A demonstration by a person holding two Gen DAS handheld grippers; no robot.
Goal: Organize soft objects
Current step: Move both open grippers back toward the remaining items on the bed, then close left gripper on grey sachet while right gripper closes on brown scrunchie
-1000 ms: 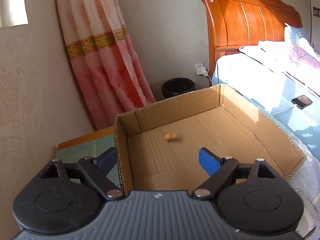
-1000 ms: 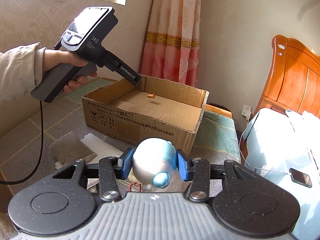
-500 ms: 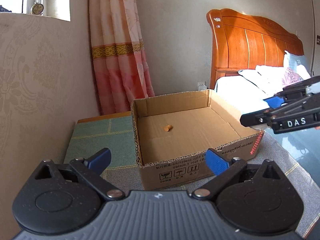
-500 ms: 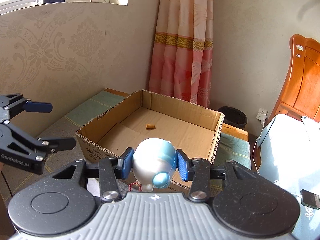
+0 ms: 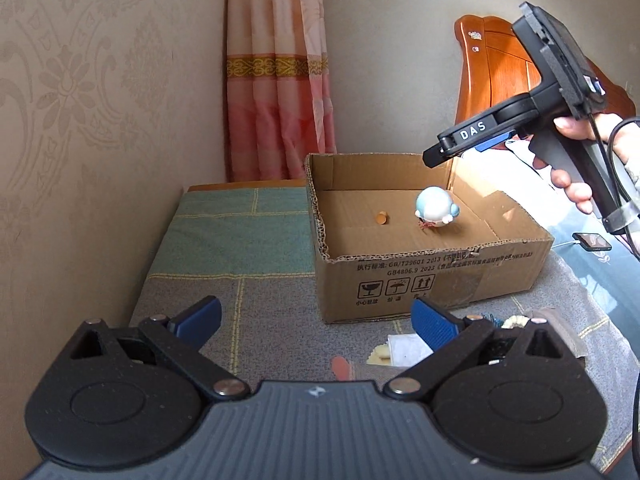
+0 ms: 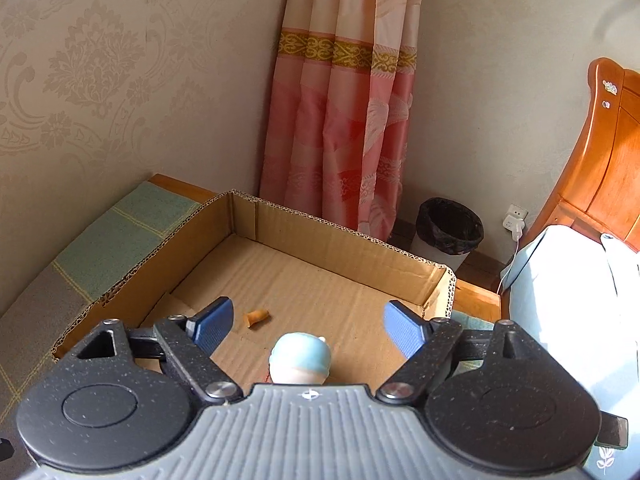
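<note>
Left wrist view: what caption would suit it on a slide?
Right hand-held gripper, jaws opening, above the cardboard box where the blue-white soft toy sits beside a small orange piece.

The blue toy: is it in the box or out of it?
In. The blue toy sits on the floor of the box, beside an orange piece, free of the opening right gripper.

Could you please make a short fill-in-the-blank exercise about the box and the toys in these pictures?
1. The blue-and-white toy is inside the cardboard ____.
2. The small orange piece lies on the box ____.
3. Behind the box hangs a pink ____.
4. The right claw above the toy is ____, holding nothing.

Missing words: box; floor; curtain; opening
</note>
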